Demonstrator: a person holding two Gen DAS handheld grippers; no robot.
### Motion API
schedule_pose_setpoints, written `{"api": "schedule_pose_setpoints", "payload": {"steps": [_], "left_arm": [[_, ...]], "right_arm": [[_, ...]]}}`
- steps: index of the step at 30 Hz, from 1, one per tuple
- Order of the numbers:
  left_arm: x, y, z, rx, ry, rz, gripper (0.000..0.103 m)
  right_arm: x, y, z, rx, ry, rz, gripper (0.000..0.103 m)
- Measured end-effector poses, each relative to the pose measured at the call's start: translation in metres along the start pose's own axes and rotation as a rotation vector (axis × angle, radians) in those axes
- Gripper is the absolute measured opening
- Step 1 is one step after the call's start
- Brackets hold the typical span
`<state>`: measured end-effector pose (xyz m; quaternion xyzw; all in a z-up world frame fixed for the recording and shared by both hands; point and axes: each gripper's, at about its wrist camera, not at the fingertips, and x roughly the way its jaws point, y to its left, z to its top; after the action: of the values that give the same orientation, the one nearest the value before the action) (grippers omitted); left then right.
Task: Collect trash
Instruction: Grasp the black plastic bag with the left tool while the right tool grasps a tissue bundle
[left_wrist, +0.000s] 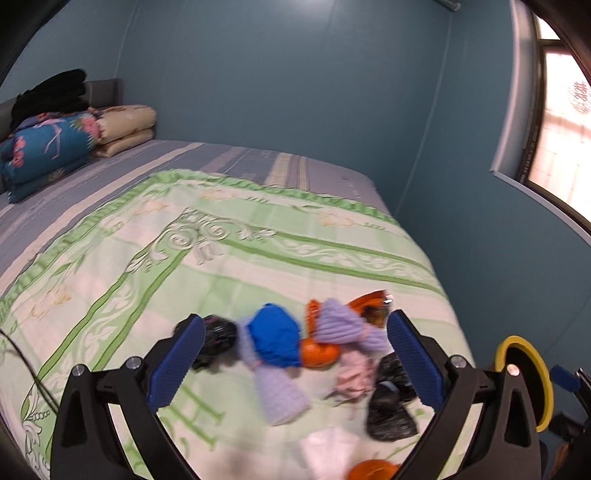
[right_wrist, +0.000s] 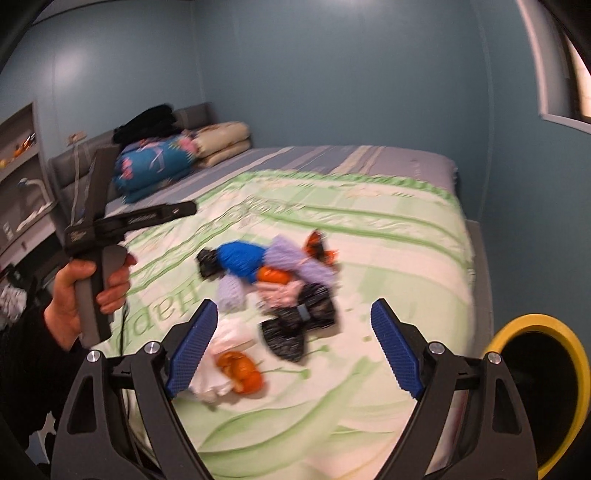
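Both your left gripper (left_wrist: 295, 354) and your right gripper (right_wrist: 293, 345) have the jaws wide and hold nothing; the trash pile (right_wrist: 273, 280) lies on the bed (right_wrist: 388, 258) just ahead of them.

Black plastic bags (right_wrist: 299, 326): two are counted, one large and one small (right_wrist: 207, 261).
Orange wrappers (right_wrist: 242, 367): three are seen.
Blue bag (right_wrist: 242, 258): one is counted.
Lilac knitted pieces (left_wrist: 282, 397): two are made out.
Pink cloth (left_wrist: 354, 376): one.
White crumpled piece (right_wrist: 218, 373): one.
Yellow-rimmed bin (right_wrist: 535, 391): one.
Folded quilts (left_wrist: 48, 147): two are stacked beside each other.
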<state>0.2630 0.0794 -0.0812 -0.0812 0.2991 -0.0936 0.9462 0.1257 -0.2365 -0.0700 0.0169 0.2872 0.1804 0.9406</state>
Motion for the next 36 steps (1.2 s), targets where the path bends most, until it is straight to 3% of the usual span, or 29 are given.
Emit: {"api": "schedule_pose_setpoints", "payload": {"steps": [16, 27, 36], "left_arm": [[0.049, 0.079, -0.031, -0.109, 0.082, 0.081, 0.095], [0.088, 0.109, -0.039, -0.141, 0.135, 0.094, 0.095], [0.122, 0.120, -0.038, -0.133, 0.189, 0.126, 0.095]], "right_arm": [[0.071, 0.090, -0.039, -0.163, 0.197, 0.148, 0.081], [0.116, 0.117, -0.054, -0.233, 0.279, 0.153, 0.073], [0.141, 0.116, -0.065, -0.237, 0.344, 0.135, 0.068]]}}
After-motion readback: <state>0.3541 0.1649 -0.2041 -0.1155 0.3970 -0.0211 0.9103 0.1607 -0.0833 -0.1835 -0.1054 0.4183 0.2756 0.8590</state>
